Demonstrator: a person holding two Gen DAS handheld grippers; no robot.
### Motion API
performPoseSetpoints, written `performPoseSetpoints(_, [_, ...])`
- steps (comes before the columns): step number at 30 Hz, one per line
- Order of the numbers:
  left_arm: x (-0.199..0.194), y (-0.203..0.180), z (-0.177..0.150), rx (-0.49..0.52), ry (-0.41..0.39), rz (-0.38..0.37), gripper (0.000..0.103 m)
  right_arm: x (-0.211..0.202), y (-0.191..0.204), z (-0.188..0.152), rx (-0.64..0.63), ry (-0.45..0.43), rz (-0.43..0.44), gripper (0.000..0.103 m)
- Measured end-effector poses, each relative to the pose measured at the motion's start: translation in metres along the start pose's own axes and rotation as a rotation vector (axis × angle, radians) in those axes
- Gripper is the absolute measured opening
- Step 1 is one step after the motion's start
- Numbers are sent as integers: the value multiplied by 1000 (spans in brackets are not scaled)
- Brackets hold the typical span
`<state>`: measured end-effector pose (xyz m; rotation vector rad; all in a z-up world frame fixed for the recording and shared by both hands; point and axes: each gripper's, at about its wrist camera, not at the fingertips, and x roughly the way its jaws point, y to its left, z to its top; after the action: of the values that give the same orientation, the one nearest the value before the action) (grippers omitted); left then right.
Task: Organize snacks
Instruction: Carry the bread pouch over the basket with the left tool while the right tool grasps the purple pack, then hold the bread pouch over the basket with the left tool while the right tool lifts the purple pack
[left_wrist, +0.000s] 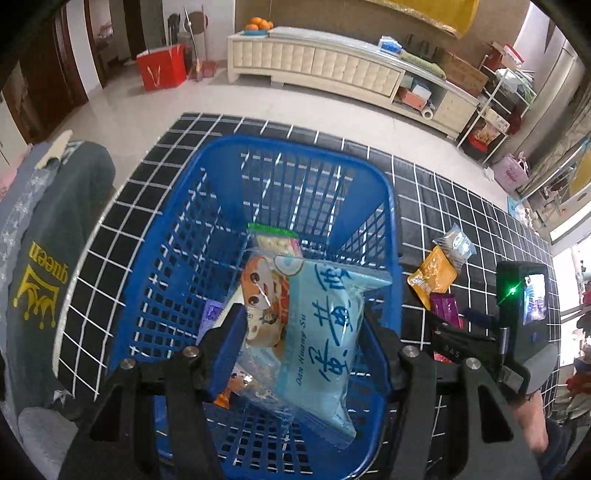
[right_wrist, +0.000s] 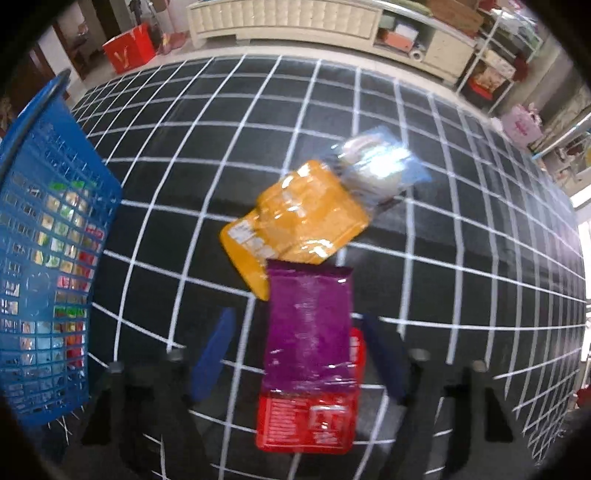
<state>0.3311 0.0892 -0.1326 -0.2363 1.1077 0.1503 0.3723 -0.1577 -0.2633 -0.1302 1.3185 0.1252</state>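
While the left gripper (left_wrist: 303, 332) pinches a pale blue snack bag (left_wrist: 325, 332) over the blue basket (left_wrist: 177, 236), the right gripper (right_wrist: 299, 350), half open and empty, straddles the purple packet (right_wrist: 308, 325), whose long axis runs between its fingers, mid-table beside the basket.

daylight floods in from the right, blowing out that edge; the glossy orange snack packet (right_wrist: 295, 218) glares, the right view smears, fisheye bends both rims dark.

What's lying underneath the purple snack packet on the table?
A red packet lies under the purple packet's near end, and the far end overlaps a corner of the orange packet. How far the red one reaches beneath is covered.
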Motion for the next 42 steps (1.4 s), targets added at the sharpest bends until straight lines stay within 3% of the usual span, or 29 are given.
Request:
performPoseSetpoints(3, [3,2,-1,-2,2,12,58,4,4,-2,-22,-2,-31,53])
performPoseSetpoints(4, [3,3,-1,-2,2,14,58,3,4,-2,-28,-12,-38,43])
performPoseSetpoints(9, [4,7,-2,-3,6,3,58,-4,1,-7,-30,-18,3,30])
performPoseSetpoints(11, [4,7,-2,0,7,-2,58,-10,-2,-8,-22,-33,14,19])
performPoseSetpoints(13, [6,8,-3,1,13,-5,58,-16,-1,-11,-18,-47,26,13])
performPoseSetpoints(20, [5,14,-6,2,19,-18,58,-45,5,-14,-11,-100,65,10])
performPoseSetpoints(24, [6,17,-7,6,20,-28,58,-34,8,-12,-35,-55,23,10])
performPoseSetpoints(25, [6,18,-6,7,19,-32,58,-26,10,-12,-42,-23,13,13])
performPoseSetpoints(27, [8,20,-5,9,18,-35,58,-18,11,-14,-63,-8,24,28])
performPoseSetpoints(29, [11,21,-4,5,20,-34,58,-16,12,-15,-59,-37,-3,64])
performPoseSetpoints(31, [13,22,-3,4,20,-36,58,-14,10,-14,-47,-62,-23,78])
performPoseSetpoints(36, [23,23,-3,7,32,-29,58,-3,4,3,-50,-68,-65,79])
performPoseSetpoints(42, [30,25,-2,4,44,-45,58,19,-2,8,-50,-16,-21,79])
